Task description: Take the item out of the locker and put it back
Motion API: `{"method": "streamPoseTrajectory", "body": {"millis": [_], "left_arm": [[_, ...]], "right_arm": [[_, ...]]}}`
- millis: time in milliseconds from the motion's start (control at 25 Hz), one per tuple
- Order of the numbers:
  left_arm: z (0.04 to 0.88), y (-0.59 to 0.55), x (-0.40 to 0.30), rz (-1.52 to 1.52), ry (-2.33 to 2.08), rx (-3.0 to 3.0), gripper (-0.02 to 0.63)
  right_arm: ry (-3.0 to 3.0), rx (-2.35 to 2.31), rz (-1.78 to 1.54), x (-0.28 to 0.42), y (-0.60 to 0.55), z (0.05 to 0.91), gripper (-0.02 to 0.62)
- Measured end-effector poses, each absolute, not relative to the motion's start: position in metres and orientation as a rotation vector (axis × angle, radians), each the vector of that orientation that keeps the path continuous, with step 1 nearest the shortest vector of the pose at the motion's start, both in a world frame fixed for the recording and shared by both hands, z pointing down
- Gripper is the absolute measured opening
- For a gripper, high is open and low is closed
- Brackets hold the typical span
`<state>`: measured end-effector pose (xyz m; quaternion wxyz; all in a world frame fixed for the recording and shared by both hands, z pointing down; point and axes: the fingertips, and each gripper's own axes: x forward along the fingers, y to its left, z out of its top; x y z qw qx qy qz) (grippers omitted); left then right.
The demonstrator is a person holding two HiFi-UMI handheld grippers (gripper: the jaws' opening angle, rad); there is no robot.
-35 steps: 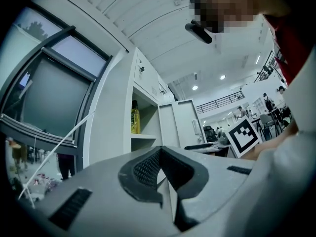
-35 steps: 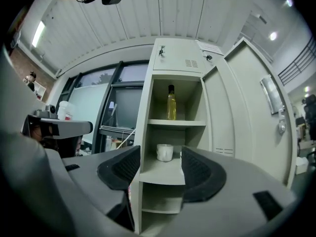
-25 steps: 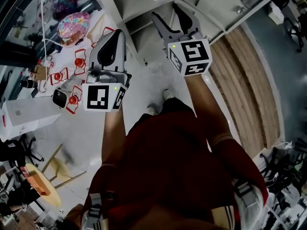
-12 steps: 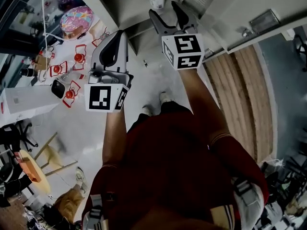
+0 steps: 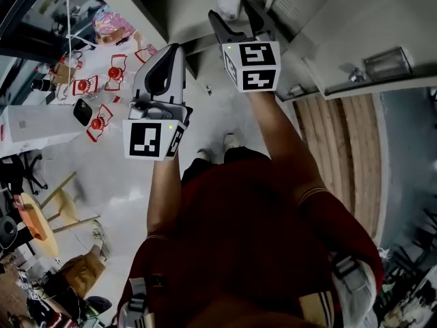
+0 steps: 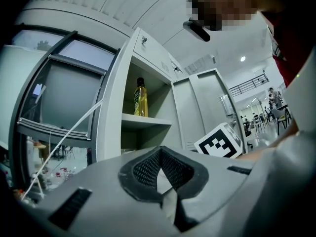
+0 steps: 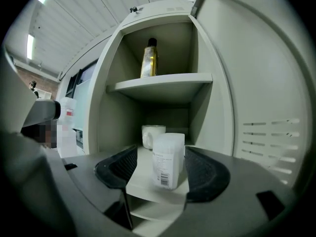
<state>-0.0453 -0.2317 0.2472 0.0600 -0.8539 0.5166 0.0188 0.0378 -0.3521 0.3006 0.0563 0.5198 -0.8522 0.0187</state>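
One frosted white container [image 7: 169, 159], barcode-labelled, upright

An oil bottle [image 7: 149, 58] stood upright near the back of the upper shelf [image 7: 163, 82]; a white mug [image 7: 152, 136] sat at the back of the shelf below; off to the left, on the pale floor [image 5: 116, 183], lay several red-and-white packs [image 5: 85, 85], with a black device [image 5: 82, 112] among them and a pink patterned round thing [image 5: 113, 24] beyond; a white box [image 5: 34, 125] stood at the floor's left edge; wooden boards [image 5: 341, 149] ran along its right; a thin white cord [image 6: 64, 137] slanted past a window [image 6: 64, 98].
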Motion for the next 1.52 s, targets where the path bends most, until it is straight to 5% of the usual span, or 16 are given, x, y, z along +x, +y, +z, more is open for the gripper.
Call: {"method": "streamPoseTrajectory", "body": {"millis": [400, 680, 1520], "left_arm": [[0.259, -0.233, -0.049, 0.028, 1.594, -2.589, 0.006], [0.259, -0.234, -0.06, 0.022, 1.587, -2.608, 0.006], [0.262, -0.225, -0.061, 0.026, 1.521, -2.662, 0.006]], "right_arm": [[-2.535, 1.603, 0.074, 0.041, -0.371, 0.312, 0.267], [-2.503, 1.631, 0.067, 0.038, -0.374, 0.312, 0.201], [-2.588, 1.639, 0.022, 0.04, -0.341, 0.29, 0.189]]}}
